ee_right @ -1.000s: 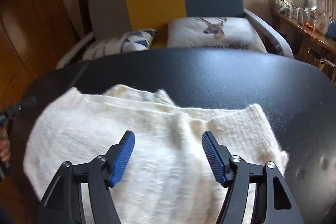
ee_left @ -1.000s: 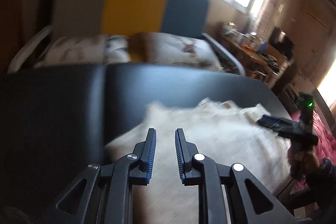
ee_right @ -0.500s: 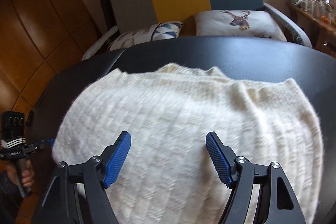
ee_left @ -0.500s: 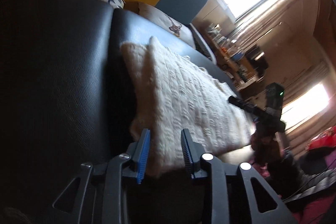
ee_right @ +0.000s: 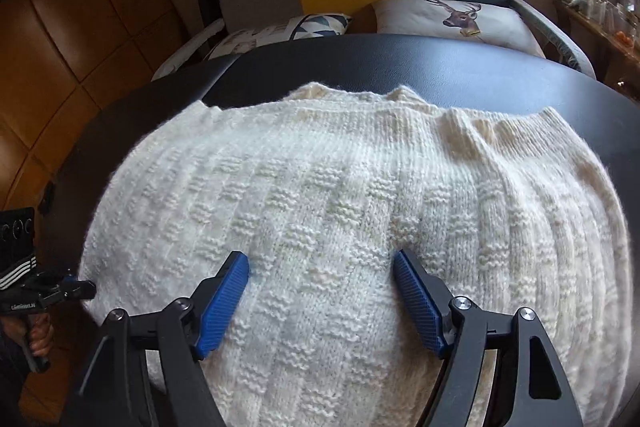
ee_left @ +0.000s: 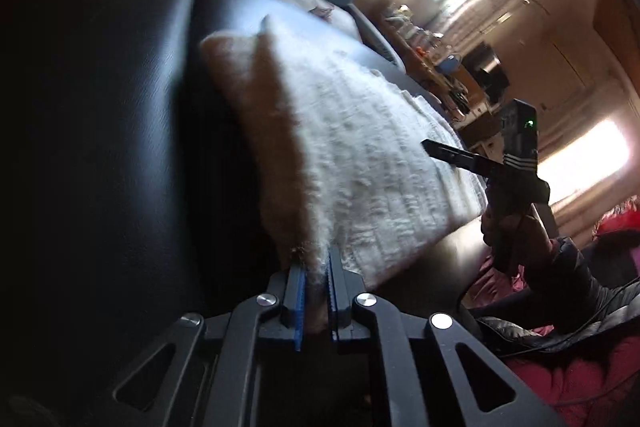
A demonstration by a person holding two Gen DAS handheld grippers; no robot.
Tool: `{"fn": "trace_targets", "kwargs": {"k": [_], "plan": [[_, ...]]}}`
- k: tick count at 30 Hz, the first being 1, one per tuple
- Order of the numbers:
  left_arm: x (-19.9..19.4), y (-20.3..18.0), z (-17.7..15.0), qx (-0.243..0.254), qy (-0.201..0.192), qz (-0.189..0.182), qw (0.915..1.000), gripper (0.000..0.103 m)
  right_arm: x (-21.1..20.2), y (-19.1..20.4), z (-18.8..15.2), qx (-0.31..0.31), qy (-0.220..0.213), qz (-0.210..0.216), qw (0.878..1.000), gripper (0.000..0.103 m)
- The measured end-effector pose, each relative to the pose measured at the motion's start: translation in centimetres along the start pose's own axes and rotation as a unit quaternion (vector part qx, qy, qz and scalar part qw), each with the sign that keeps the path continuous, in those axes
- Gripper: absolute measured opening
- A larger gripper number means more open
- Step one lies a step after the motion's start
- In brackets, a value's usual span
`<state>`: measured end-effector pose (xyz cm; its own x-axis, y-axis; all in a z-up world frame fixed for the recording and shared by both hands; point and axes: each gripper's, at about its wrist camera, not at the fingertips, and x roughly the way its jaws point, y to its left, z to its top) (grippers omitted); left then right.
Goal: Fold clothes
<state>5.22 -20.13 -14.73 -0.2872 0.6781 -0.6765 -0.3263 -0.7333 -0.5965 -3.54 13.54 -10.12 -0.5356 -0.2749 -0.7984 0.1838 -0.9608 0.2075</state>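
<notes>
Closing left hand-held gripper [ee_left: 314,281] on sweater [ee_right: 352,211] corner; right hand-held gripper [ee_right: 322,297] apart above. Soft, floppy knit; best taken by edges.

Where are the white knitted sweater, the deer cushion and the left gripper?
white knitted sweater [ee_right: 340,195]: right wrist view, middle of the knit.
deer cushion [ee_right: 452,17]: right wrist view, beside the deer print.
left gripper [ee_left: 314,279]: left wrist view, between the fingertips closing on the sweater's corner.

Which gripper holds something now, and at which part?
The left gripper, its jaws closing, pinches the white sweater at its near corner edge. The right gripper is open, holding nothing.
</notes>
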Motion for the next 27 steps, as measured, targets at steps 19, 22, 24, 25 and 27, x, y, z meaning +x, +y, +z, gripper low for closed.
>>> {"fn": "trace_targets", "kwargs": {"k": [19, 22, 24, 25, 27], "plan": [[1.8, 5.1, 9.2, -0.143, -0.031, -0.088, 0.9853, 0.050, -0.2, 0.8, -0.9, -0.010, -0.003, 0.030, 0.999, 0.089], [2.9, 5.7, 10.1, -0.152, -0.024, -0.091, 0.9839, 0.050, 0.1, 0.8, -0.6, -0.014, -0.002, 0.034, 0.999, 0.094], [3.5, 5.4, 10.9, -0.143, -0.019, -0.084, 0.9860, 0.050, 0.3, 1.0, -0.5, -0.018, -0.002, 0.033, 0.999, 0.097], [3.9, 5.3, 11.2, -0.139, -0.014, -0.082, 0.9869, 0.050, 0.4, 1.1, -0.5, -0.018, -0.002, 0.033, 0.999, 0.098], [4.8, 5.0, 11.7, -0.131, -0.005, -0.079, 0.9882, 0.050, 0.4, 1.1, -0.4, -0.018, -0.002, 0.035, 0.999, 0.099]]}}
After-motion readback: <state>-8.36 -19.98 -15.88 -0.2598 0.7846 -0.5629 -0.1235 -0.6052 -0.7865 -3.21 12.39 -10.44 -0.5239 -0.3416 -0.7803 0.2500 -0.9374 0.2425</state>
